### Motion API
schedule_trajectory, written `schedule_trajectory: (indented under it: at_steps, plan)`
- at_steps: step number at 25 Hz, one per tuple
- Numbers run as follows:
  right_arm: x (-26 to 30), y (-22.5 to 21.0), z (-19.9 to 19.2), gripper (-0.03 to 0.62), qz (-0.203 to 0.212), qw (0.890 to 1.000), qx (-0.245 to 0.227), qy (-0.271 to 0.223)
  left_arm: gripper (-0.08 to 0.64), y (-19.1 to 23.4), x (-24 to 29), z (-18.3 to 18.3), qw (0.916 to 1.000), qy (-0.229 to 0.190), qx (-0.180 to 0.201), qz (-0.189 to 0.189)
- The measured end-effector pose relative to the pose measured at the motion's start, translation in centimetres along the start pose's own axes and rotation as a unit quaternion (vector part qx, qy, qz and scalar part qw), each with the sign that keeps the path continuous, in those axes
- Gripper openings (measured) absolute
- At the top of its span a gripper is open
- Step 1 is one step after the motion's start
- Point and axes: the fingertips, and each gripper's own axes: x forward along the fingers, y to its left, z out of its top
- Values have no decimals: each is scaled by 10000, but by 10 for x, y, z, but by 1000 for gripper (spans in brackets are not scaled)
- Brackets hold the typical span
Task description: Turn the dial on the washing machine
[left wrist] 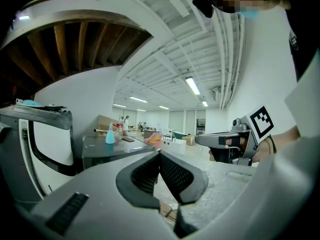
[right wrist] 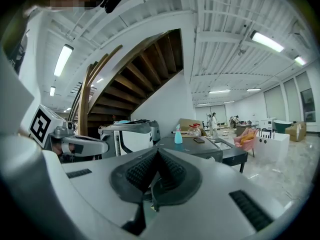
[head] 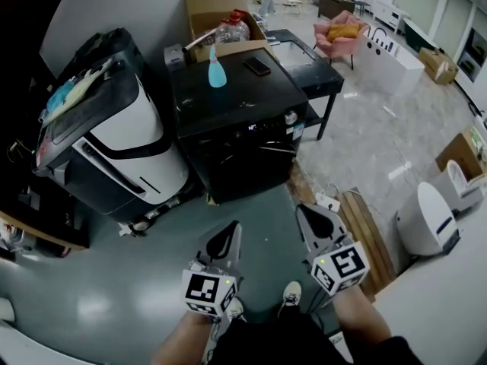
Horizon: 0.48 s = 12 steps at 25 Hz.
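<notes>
A black washing machine (head: pixel 243 128) stands ahead of me on the grey floor, and its small round dial (head: pixel 291 117) sits at the right end of the front panel. A turquoise spray bottle (head: pixel 217 68) and a dark phone (head: pixel 257 66) rest on its top. My left gripper (head: pixel 225 236) and right gripper (head: pixel 310 215) are both shut and empty, held low near my body, well short of the machine. In the left gripper view the machine (left wrist: pixel 112 151) is ahead at left; in the right gripper view the machine (right wrist: pixel 200 151) lies ahead at centre.
A white and black appliance (head: pixel 114 143) stands left of the washer. A black table (head: pixel 308 67) and a cardboard box (head: pixel 217 17) are behind it. A wooden pallet (head: pixel 369 230) and a white device (head: pixel 426 219) lie to the right. My shoes (head: pixel 289 295) show below.
</notes>
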Motion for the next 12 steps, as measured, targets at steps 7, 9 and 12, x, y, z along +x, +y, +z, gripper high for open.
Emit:
schedule_trajectory:
  at_steps: [7,9,12]
  plan:
    - [-10,53,-3,-3,-306,9995,-6,34,5,21,-42,-5,9995,-46,-69,-304]
    - [-14,63,-5,-3,-387,9992,-2,42,5,22,-48,-6,9991,-72,-56,-403]
    - [-21,72,-8,-3,-529,9986,24,63,5,20,-53,-8,9984,-45,-96,-562]
